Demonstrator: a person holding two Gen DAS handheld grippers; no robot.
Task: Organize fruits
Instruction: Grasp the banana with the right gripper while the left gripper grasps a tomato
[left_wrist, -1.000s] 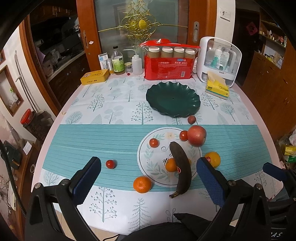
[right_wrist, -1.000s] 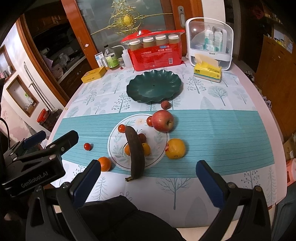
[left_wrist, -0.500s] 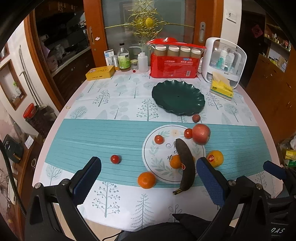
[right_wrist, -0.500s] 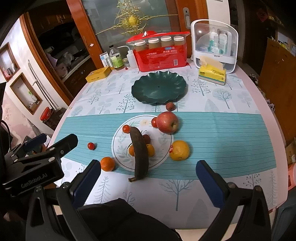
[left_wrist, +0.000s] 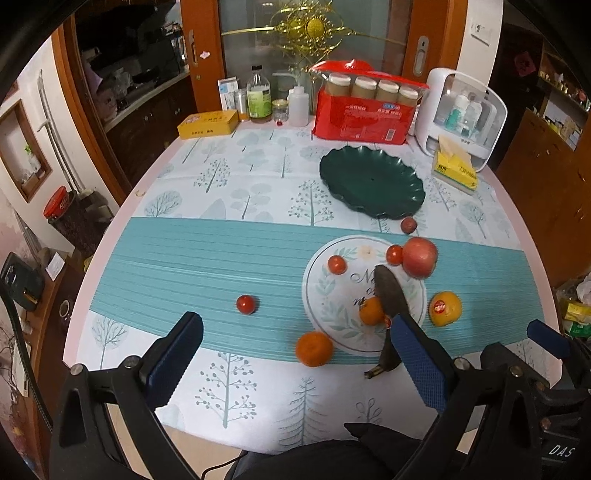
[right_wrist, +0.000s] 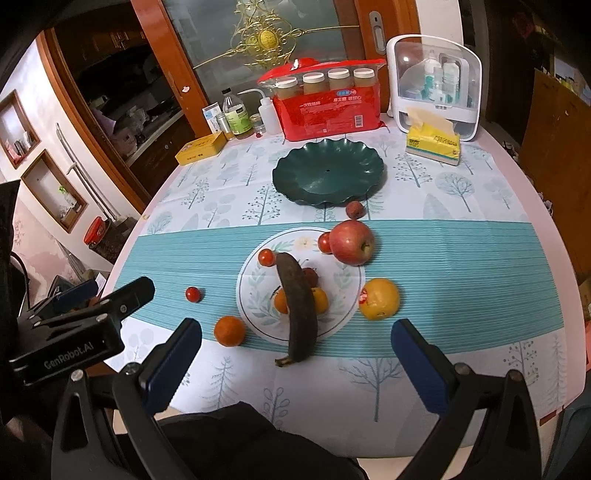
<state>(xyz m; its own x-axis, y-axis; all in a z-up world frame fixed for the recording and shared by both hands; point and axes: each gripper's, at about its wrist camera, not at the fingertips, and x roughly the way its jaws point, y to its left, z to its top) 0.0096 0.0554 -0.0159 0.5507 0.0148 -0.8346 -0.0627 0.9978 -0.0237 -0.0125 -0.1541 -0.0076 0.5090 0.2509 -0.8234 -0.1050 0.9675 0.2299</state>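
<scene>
Nearest the left hand-held gripper (left_wrist: 295, 354), just ahead of its fingers, a small orange (left_wrist: 314, 348) is seen on the worktop (left_wrist: 207, 258), with a cherry tomato (left_wrist: 246, 304) a little beyond and to the left. Just ahead of the right hand-held gripper (right_wrist: 295, 354), a blackened banana (right_wrist: 300, 309) lies across two small oranges on the white patterned plate (right_wrist: 255, 295), its stem end overhanging the rim toward the gripper; a large orange (right_wrist: 379, 298) sits off the plate to the right. Farther ahead, an apple (right_wrist: 351, 242) rests at the plate's far edge, and beyond it the green scalloped dish (right_wrist: 328, 176) stands empty. It is judged that the round fruit could roll if nudged by a descending finger, and that the banana, being soft, could be crushed by a firm squeeze or could dislodge the fruit beneath when lifted. Both hand-held grippers are held wide apart above the near edge, gripping and touching nothing.
</scene>
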